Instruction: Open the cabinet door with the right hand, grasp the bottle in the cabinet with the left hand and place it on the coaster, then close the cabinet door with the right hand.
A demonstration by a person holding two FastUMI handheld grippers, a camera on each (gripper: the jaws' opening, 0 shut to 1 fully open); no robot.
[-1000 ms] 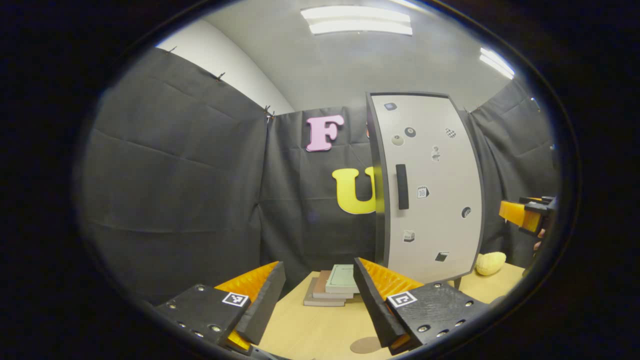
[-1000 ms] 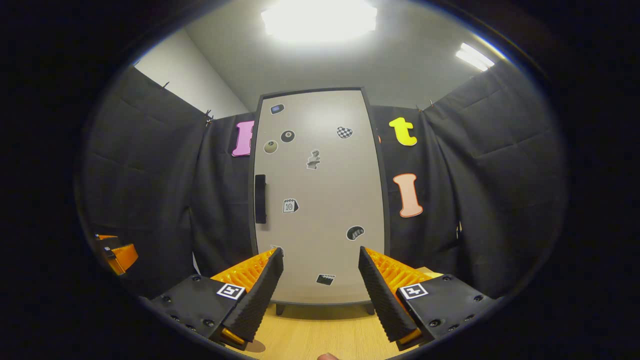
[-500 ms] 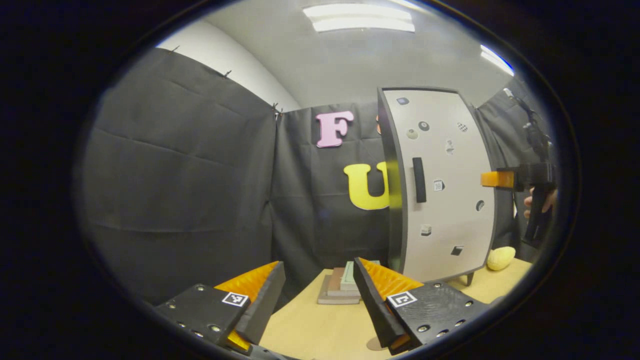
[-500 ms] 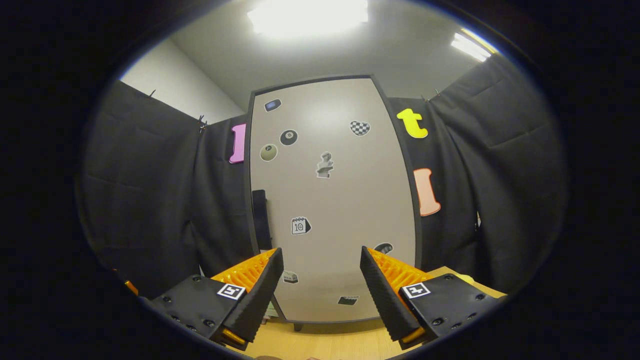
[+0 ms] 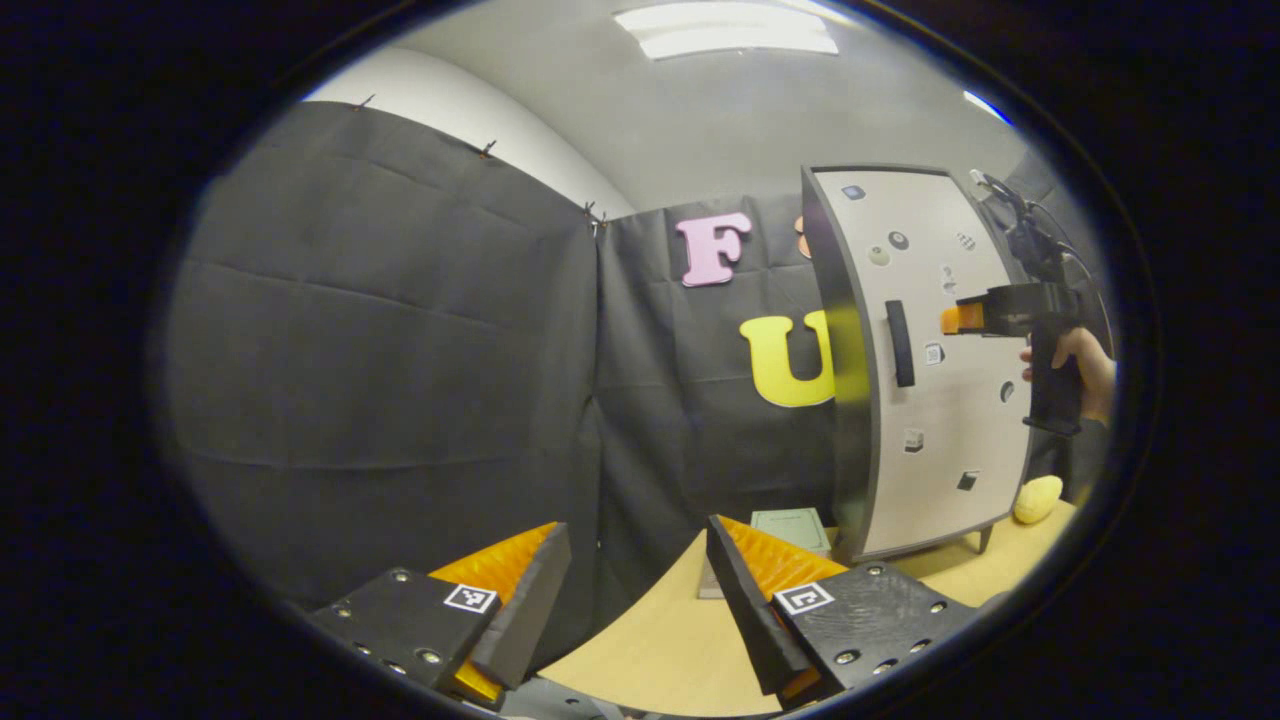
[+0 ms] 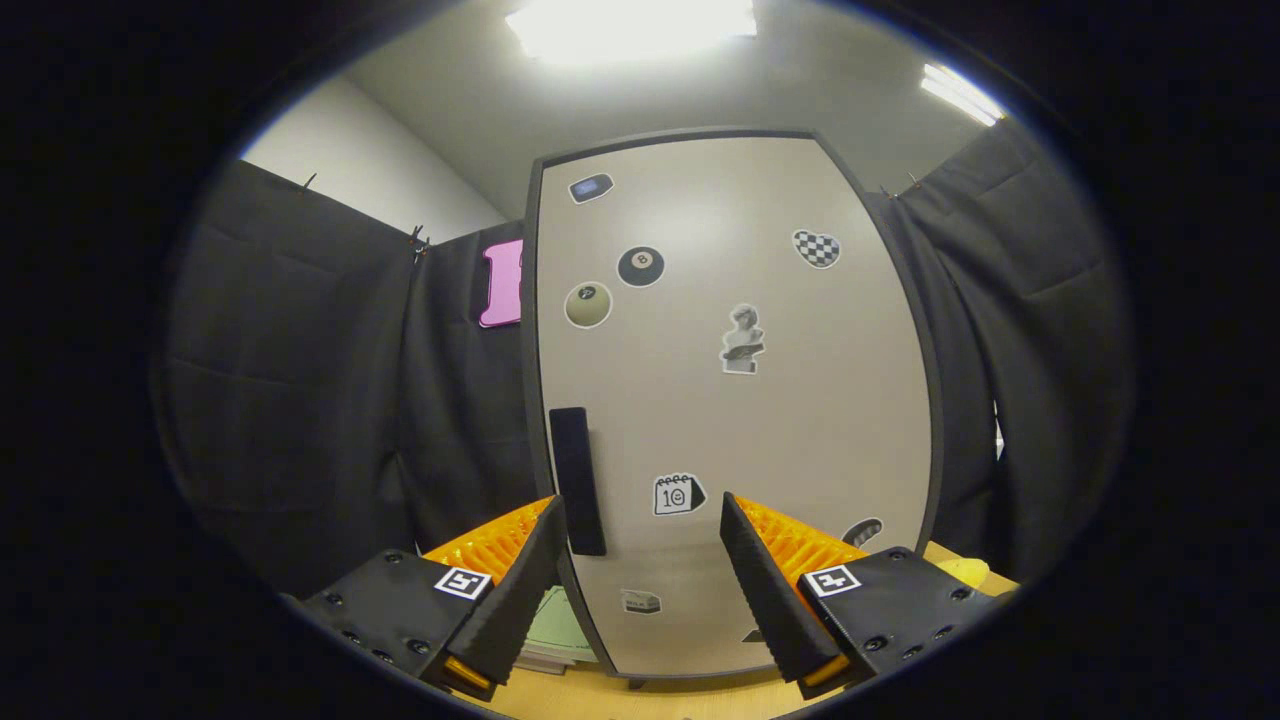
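The left gripper view takes in the cabinet's [image 5: 930,360] dark side, books [image 5: 785,530] at five o'clock, and a hand [image 5: 1085,365] at three o'clock levelling the right gripper [image 6: 640,560] near the handle [image 5: 899,343]. Left gripper [image 5: 635,590] hangs released. In the right gripper view the door [image 6: 740,400] is closed, fingers parted, empty; bottle hidden.

A light wooden table [image 5: 650,650] carried the cabinet [image 5: 930,400] on short legs, a stack of books [image 5: 785,530] just beside its left side, and a yellow lumpy object [image 5: 1037,498] near its right.
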